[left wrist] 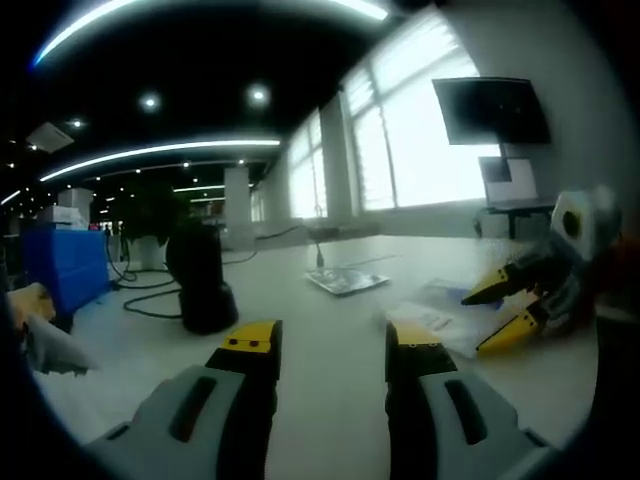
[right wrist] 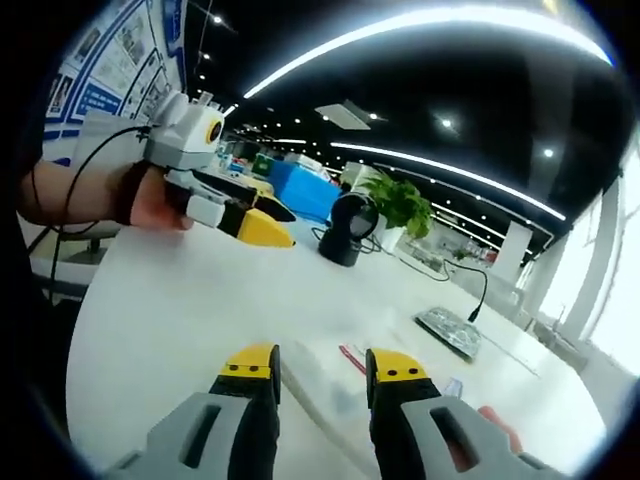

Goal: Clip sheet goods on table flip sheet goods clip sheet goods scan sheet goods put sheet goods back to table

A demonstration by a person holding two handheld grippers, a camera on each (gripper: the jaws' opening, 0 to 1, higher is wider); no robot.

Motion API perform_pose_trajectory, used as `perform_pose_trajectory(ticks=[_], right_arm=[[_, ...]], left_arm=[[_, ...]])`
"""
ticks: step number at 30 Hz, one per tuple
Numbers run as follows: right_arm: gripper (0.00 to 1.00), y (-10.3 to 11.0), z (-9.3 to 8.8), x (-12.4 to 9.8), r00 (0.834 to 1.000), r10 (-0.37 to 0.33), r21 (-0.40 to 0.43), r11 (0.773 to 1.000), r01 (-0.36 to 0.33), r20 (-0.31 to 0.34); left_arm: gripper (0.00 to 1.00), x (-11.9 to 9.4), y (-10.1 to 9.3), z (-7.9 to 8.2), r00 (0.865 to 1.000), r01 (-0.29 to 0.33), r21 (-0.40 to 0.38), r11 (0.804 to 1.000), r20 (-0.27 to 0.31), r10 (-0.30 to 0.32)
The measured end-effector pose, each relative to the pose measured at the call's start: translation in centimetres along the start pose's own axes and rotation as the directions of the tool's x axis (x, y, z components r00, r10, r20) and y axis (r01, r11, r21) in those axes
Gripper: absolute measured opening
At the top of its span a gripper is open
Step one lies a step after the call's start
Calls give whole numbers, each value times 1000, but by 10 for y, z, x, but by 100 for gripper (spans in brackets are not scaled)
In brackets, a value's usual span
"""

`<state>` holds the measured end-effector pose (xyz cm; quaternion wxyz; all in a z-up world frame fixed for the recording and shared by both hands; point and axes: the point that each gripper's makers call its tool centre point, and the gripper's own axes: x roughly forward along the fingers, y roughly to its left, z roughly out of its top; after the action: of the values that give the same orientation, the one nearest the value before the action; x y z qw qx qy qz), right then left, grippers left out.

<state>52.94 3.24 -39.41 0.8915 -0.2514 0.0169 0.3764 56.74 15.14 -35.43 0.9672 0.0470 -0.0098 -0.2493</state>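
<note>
While you hovered over the table [left wrist: 330,400], this was the scene:
Left gripper [left wrist: 330,345]: you held its jaws spread, nothing between them, above bare tabletop; in the right gripper view it [right wrist: 258,222] hung up left in your hand [right wrist: 150,200], yellow tips parted.
Right gripper [right wrist: 322,362]: your jaws stood apart, gripping nothing; in the left gripper view it [left wrist: 505,305] sat at the right, tips open just over the sheets [left wrist: 440,315].
Sheets: clear packets lay flat on the table, directly ahead of your right jaws [right wrist: 330,385]; whether a tip touched them, I couldn't tell.
Scanner [left wrist: 203,275]: the black unit stood upright, well apart from the sheets.
Tray [right wrist: 450,330]: it lay flat farther back.
</note>
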Motion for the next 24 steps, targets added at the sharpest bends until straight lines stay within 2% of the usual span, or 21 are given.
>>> perform_pose_trajectory(ticks=[18,24], right_arm=[[28,7,3,3,999,29,-59,998,-30,-21],[28,3,2,9,998,37,-64,997,-40,-57]], left_arm=[[34,1,0,-2,1000,3,1,1000,-3,-3],[34,2,0,-3,1000,3,0,1000,-3,-3]])
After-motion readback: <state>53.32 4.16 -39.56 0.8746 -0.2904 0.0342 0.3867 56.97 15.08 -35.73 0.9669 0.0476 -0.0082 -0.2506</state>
